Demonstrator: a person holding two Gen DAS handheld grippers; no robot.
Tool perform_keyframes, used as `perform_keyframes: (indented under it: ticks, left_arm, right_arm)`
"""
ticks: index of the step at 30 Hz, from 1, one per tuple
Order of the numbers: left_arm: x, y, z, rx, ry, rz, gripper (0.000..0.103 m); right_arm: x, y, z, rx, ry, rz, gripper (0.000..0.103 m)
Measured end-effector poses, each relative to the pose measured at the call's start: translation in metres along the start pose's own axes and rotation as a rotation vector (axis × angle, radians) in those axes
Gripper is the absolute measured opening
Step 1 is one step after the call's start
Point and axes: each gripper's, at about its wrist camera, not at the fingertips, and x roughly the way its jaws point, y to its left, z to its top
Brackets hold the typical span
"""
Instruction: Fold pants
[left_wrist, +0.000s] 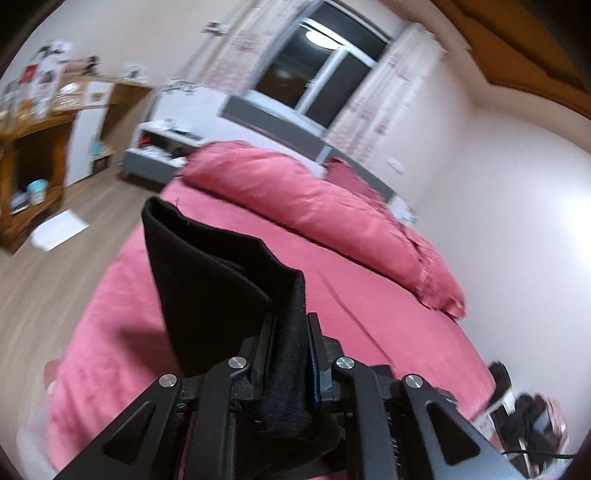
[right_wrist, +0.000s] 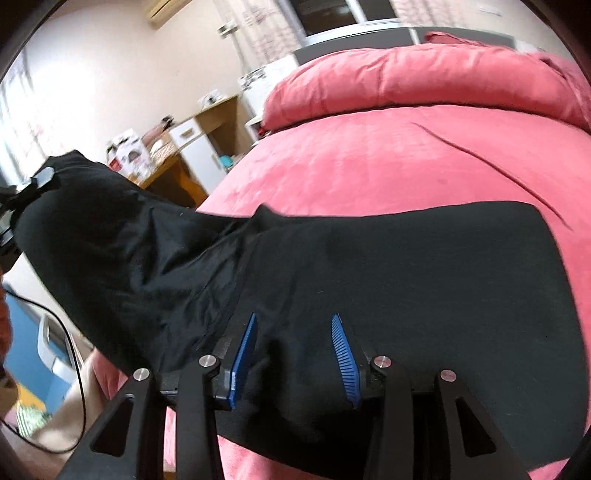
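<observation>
Over pink bed (right_wrist: 388, 155): black pants (right_wrist: 369, 266) stretched leftward, far end clamped in left gripper (left_wrist: 290, 332); right gripper (right_wrist: 293, 332) spread wide, nearer flat part, gripping nothing.

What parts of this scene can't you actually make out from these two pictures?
- Left wrist view: how much of the black pants the left gripper pinches; the fabric hides the pads.
- Right wrist view: whether the right gripper, its blue pads spread, touches the pants.
- Both views: the pants' full shape, cut off by the lower edges.
- Left wrist view: shelf items, too blurred.
</observation>
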Motion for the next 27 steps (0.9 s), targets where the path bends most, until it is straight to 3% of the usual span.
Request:
perform_keyframes:
  ticks: [8, 13, 19, 22, 23, 27]
  left_arm:
    - [0.050, -0.087, -0.018, 0.150, 0.122, -0.179, 0.014]
    - [0.092, -0.128, -0.054, 0.236, 0.228, -0.243, 0.014]
    - [0.151, -0.152, -0.110, 0.369, 0.407, -0.241, 0.015]
    - [0.156, -0.152, -0.129, 0.392, 0.483, -0.221, 0.028]
    - [0.156, -0.151, -0.131, 0.382, 0.496, -0.228, 0.034]
    - [0.130, -0.140, -0.127, 0.328, 0.467, -0.316, 0.037]
  right_arm:
    - [-0.026, -0.028, 0.007, 0.105, -0.061, 0.000, 0.043]
    - [-0.036, -0.047, 0.009, 0.177, -0.087, -0.021, 0.043]
    - [-0.043, -0.077, 0.005, 0.287, -0.089, -0.064, 0.043]
    - [-0.049, -0.090, 0.001, 0.316, -0.087, -0.119, 0.042]
    - [-0.052, -0.094, 0.000, 0.333, -0.094, -0.110, 0.042]
    - [-0.059, -0.103, 0.000, 0.361, -0.101, -0.125, 0.043]
